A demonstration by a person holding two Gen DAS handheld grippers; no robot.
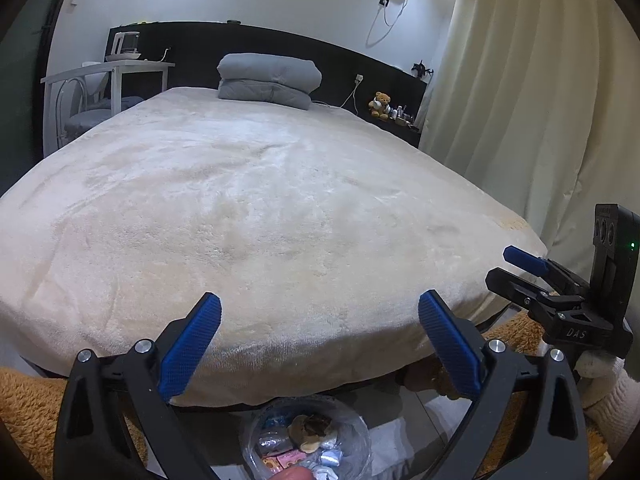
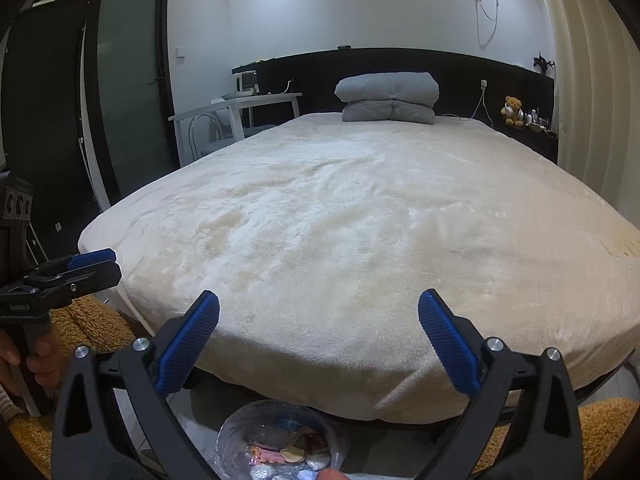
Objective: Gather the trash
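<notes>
A clear plastic bin bag (image 1: 304, 440) with several wrappers and scraps of trash inside sits on the floor below the foot of the bed; it also shows in the right wrist view (image 2: 280, 444). My left gripper (image 1: 320, 344) is open and empty above the bag, facing the bed. My right gripper (image 2: 320, 340) is open and empty, also above the bag. The right gripper shows at the right of the left wrist view (image 1: 532, 268), and the left gripper shows at the left of the right wrist view (image 2: 88, 264). The cream blanket (image 1: 256, 216) shows no trash.
A folded grey quilt (image 1: 270, 80) lies at the bed's head. A white table (image 1: 112, 76) and chair stand at the left, a teddy bear (image 1: 381, 104) on the right shelf, curtains (image 1: 520, 100) at the right. Orange fluffy rugs (image 2: 92, 324) lie by the bed's foot.
</notes>
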